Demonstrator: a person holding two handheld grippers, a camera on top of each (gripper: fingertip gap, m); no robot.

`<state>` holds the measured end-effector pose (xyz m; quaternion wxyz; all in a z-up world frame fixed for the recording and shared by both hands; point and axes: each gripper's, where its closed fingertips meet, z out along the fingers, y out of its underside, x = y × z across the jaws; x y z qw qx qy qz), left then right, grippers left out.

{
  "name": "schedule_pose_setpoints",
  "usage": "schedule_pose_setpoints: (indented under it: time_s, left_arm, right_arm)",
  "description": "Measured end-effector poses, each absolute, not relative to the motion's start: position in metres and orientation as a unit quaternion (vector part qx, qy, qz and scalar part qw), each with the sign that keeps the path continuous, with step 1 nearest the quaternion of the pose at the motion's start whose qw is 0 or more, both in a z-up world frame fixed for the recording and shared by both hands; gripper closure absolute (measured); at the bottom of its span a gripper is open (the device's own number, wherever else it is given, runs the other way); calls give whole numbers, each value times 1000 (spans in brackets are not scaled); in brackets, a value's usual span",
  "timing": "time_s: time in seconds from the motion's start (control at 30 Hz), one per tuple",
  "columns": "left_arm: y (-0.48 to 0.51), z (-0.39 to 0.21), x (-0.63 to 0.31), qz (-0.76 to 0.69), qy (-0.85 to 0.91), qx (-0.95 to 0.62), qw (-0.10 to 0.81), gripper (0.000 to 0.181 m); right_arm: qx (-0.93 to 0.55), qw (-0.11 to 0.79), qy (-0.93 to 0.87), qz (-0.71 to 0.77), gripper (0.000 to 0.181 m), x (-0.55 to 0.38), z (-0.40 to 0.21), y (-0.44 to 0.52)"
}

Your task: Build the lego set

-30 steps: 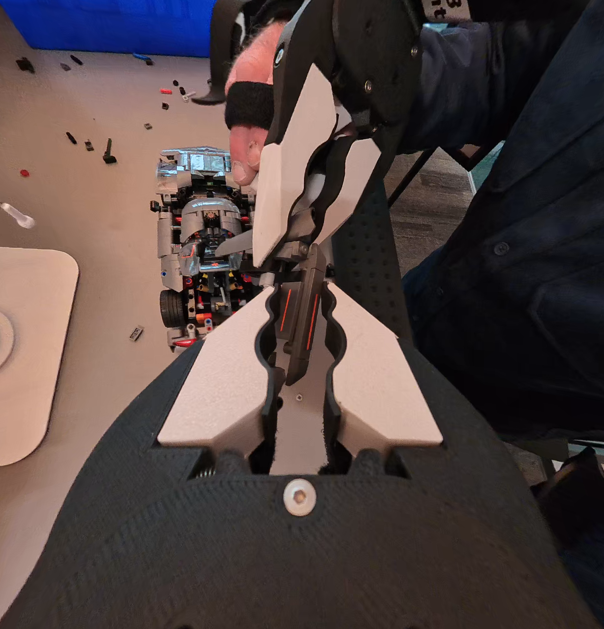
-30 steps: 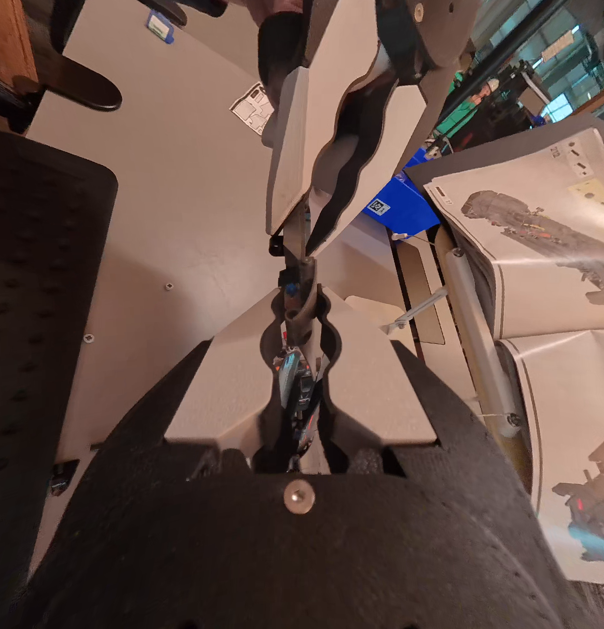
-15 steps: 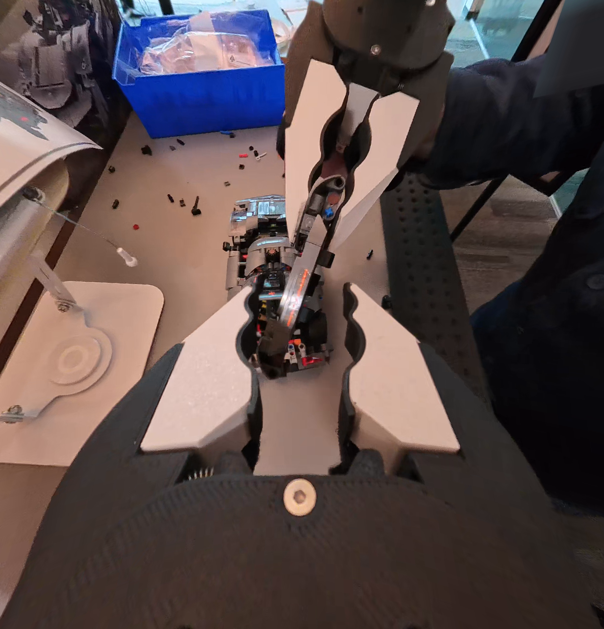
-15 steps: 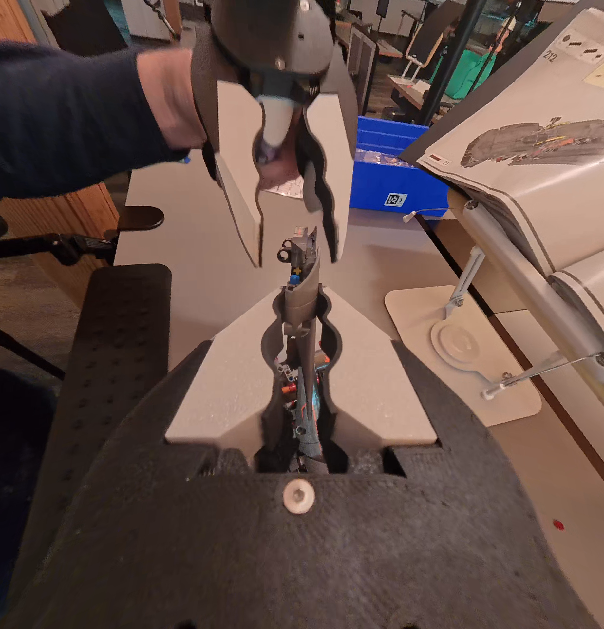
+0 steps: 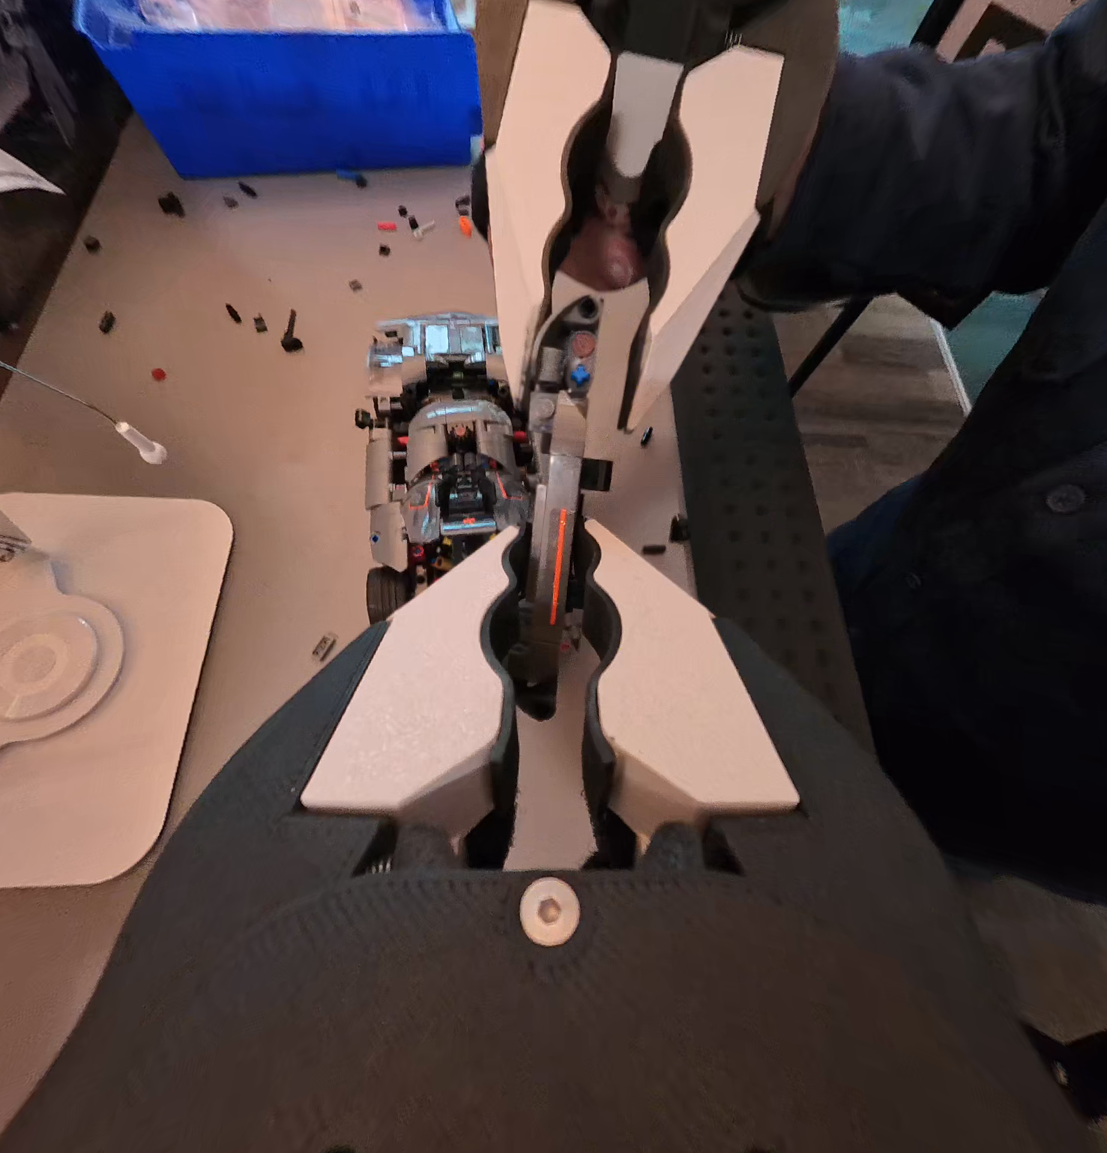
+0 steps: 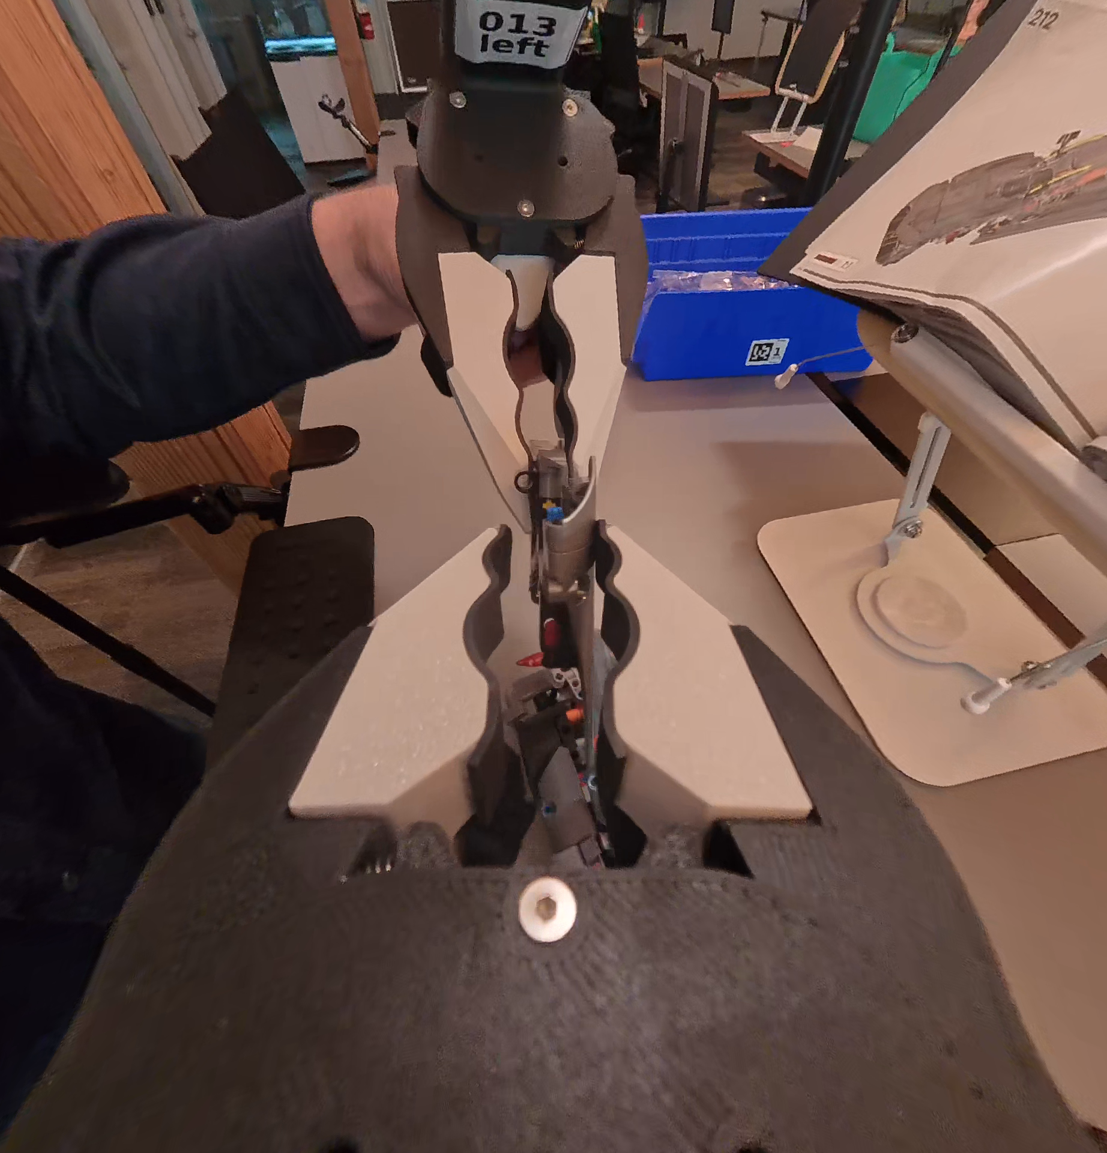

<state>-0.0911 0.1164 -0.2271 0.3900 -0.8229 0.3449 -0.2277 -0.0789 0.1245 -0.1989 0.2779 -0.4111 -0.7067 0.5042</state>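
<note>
A grey lego panel with an orange stripe (image 5: 554, 574) is held in the air between both grippers, above the table. My left gripper (image 5: 552, 527) is shut on its near end. My right gripper (image 5: 576, 399) comes down from above and is shut on the far end, which has a blue pin. In the right wrist view the panel (image 6: 570, 549) runs between the right gripper (image 6: 554, 530) fingers, and the left gripper (image 6: 557, 493) pinches its top. The part-built grey lego car (image 5: 451, 474) sits on the table just behind and left of the panel.
A blue bin (image 5: 289, 106) with bags stands at the back. Several small loose pieces (image 5: 258, 312) lie before it. A stand base (image 5: 71, 624) is at the left; the instruction booklet (image 6: 975, 187) rests on the stand. A black perforated mat (image 5: 744, 499) lies right of the car. The grippers are tip to tip, or close to it.
Half a second ago my left gripper was open around the panel while the right held it; the left jaws have now closed on it. Both grippers tilted back over the car.
</note>
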Motion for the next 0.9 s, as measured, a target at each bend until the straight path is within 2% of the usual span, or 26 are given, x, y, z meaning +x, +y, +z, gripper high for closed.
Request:
schedule_pose_setpoints:
  time_s: [0.07, 0.13, 0.4, 0.47, 0.53, 0.6, 0.63, 0.9]
  left_arm:
    - [115, -230, -91, -222, 355, -829, 371, 171]
    - [113, -231, -90, -211, 373, -830, 357, 171]
    - [124, -222, -92, -210, 384, -824, 360, 171]
    - [124, -223, -94, -207, 394, -821, 358, 172]
    - [124, -224, -96, -200, 406, -819, 352, 172]
    - [123, -223, -95, -197, 417, -814, 353, 171]
    - [123, -223, -94, -185, 424, -812, 356, 171]
    - [121, -231, -97, -95, 408, -809, 413, 167]
  right_arm:
    - [-410, 284, -716, 489, 159, -78, -199, 127]
    - [-412, 277, -730, 470, 168, -78, -203, 128]
    - [-433, 275, -702, 495, 168, -79, -195, 137]
    - [-443, 275, -687, 506, 165, -81, -195, 139]
    - [-447, 257, -687, 512, 155, -80, -197, 135]
    - [-444, 266, -696, 498, 168, -79, -200, 136]
    - [-444, 263, -699, 496, 168, -78, -200, 136]
    - [-408, 401, -709, 413, 168, -76, -199, 121]
